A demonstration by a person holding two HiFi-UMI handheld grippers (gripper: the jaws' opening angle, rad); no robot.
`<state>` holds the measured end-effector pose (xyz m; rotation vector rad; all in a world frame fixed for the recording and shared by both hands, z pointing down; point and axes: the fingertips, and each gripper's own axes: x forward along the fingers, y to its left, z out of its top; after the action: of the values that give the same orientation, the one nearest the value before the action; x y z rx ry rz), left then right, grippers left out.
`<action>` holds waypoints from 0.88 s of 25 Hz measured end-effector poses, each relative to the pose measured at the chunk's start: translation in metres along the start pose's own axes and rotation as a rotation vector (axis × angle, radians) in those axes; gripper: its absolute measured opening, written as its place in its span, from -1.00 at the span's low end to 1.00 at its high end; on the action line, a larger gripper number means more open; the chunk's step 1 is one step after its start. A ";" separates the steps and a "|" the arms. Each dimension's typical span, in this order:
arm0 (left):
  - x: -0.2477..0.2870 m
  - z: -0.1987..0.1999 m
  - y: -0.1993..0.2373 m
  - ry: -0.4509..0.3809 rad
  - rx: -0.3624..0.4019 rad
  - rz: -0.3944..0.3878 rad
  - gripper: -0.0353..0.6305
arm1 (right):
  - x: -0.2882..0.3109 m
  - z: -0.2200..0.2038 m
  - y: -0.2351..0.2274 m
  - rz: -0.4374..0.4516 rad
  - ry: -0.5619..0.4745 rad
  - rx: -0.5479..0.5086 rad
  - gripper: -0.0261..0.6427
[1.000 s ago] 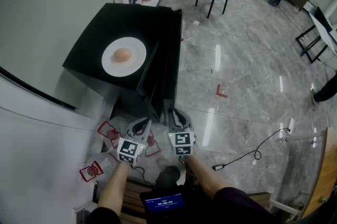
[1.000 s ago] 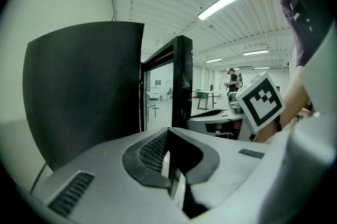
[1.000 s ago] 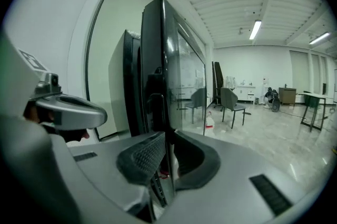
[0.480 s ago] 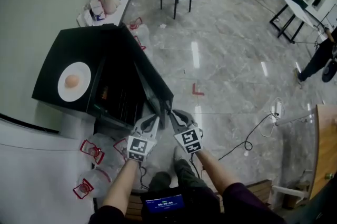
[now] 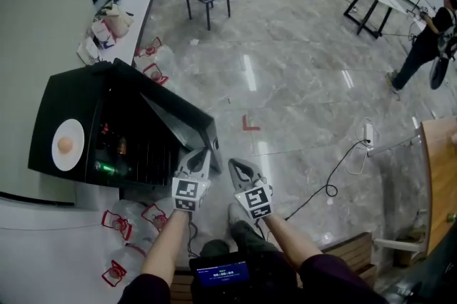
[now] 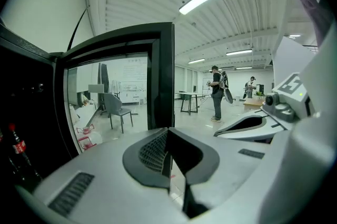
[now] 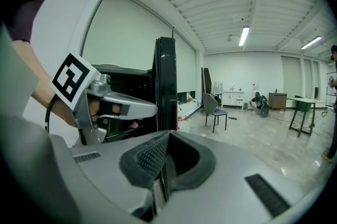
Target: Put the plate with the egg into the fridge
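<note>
Hand-held gripper status, head view: the left hand-held gripper (image 5: 201,153) is sitting at 6 o'clock with its jaws fully together. Its tips are lying just beside the free edge of the open fridge door (image 5: 178,125). The right hand-held gripper (image 5: 235,167) is hovering just beside it, at its 3 o'clock. Its jaws have just been closing and are now meeting on nothing. The black fridge (image 5: 64,99) is standing at 9 o'clock. The white plate (image 5: 69,163) is resting on the fridge top and carrying the egg (image 5: 65,145), well apart from both hand-held grippers, at their 9 o'clock. Bottles (image 5: 118,147) are showing inside the open compartment.

Left gripper view: the pads are pressing against each other with nothing between them. The door is rising directly behind them at 12 o'clock. The right hand-held gripper is showing at 3 o'clock, and a red-capped bottle (image 6: 16,141) at 8 o'clock.

Right gripper view: the jaws are meeting, empty. The door edge is standing at 12 o'clock, the left hand-held gripper at 9 o'clock, and a chair (image 7: 215,108) at 3 o'clock.
</note>
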<state>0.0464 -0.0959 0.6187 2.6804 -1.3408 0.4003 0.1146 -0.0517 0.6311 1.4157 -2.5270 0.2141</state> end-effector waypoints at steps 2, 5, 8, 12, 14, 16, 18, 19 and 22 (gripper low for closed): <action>0.021 0.004 -0.003 0.000 -0.013 -0.009 -0.87 | -0.001 0.006 -0.012 -0.019 -0.020 0.007 -0.90; 0.051 0.014 -0.006 -0.001 -0.013 -0.023 -0.87 | -0.002 0.014 -0.032 -0.048 -0.041 0.015 -0.90; 0.070 0.027 -0.008 -0.010 -0.008 -0.026 -0.87 | -0.006 0.022 -0.050 -0.066 -0.060 0.015 -0.90; 0.074 0.035 -0.010 -0.029 0.004 -0.034 -0.87 | -0.002 0.029 -0.061 -0.074 -0.082 0.008 -0.90; 0.069 0.034 -0.004 -0.029 0.008 -0.023 -0.87 | 0.006 0.031 -0.061 -0.059 -0.093 -0.001 -0.90; 0.059 0.032 0.006 -0.037 0.011 0.004 -0.87 | 0.016 0.035 -0.055 -0.023 -0.108 -0.024 -0.90; 0.044 0.029 0.018 -0.036 0.021 0.042 -0.87 | 0.027 0.042 -0.043 0.029 -0.123 -0.054 -0.90; 0.034 0.029 0.024 -0.034 0.028 0.063 -0.87 | 0.031 0.048 -0.034 0.060 -0.131 -0.068 -0.90; -0.012 0.051 0.034 -0.032 0.050 0.123 -0.87 | 0.028 0.078 -0.002 0.161 -0.163 -0.101 -0.90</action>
<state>0.0218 -0.1184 0.5664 2.6634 -1.5305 0.4099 0.0916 -0.0941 0.5633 1.2389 -2.7437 -0.0025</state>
